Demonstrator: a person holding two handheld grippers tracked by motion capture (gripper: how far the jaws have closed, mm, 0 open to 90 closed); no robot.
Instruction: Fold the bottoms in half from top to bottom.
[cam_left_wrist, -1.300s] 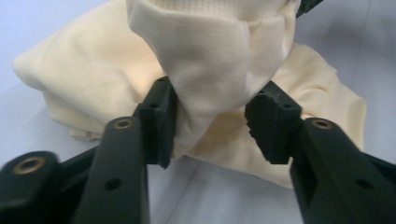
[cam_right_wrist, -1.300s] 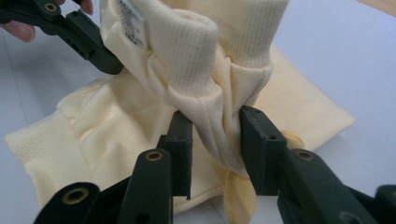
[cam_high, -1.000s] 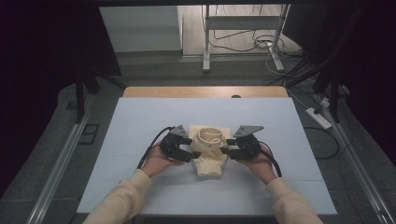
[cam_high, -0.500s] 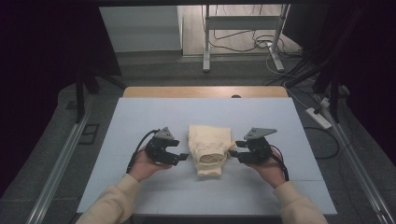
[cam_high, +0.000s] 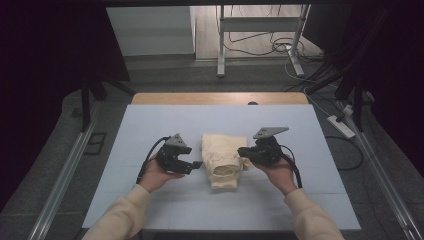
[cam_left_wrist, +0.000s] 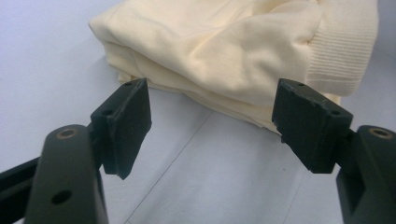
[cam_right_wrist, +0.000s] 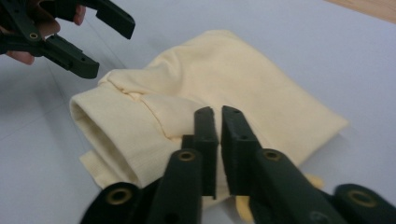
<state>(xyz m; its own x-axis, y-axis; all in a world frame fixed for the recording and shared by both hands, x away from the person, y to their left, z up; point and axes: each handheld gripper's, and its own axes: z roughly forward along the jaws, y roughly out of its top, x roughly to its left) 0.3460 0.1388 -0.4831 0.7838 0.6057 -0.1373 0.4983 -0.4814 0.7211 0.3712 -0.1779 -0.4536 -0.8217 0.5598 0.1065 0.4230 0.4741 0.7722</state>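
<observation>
1. Sitting right between the two grippers is a folded cream garment (cam_high: 223, 159), lying on the pale blue table cover (cam_high: 150, 125).
2. Left gripper (cam_high: 192, 164) hangs just off the garment's left side with its jaws spread wide and nothing between them. In the left gripper view the stacked folded edges and a ribbed cuff (cam_left_wrist: 343, 51) sit straight ahead of its pads (cam_left_wrist: 122, 126), close but not touching.
3. Right gripper (cam_high: 242, 151) is at the garment's right edge, jaws nearly together with just a thin slit between them. Can't tell if any cloth is pinched there.
4. From the right gripper view, the left gripper (cam_right_wrist: 105, 44) shows beyond the garment's far side, spread open, held in a hand (cam_right_wrist: 28, 44).
</observation>
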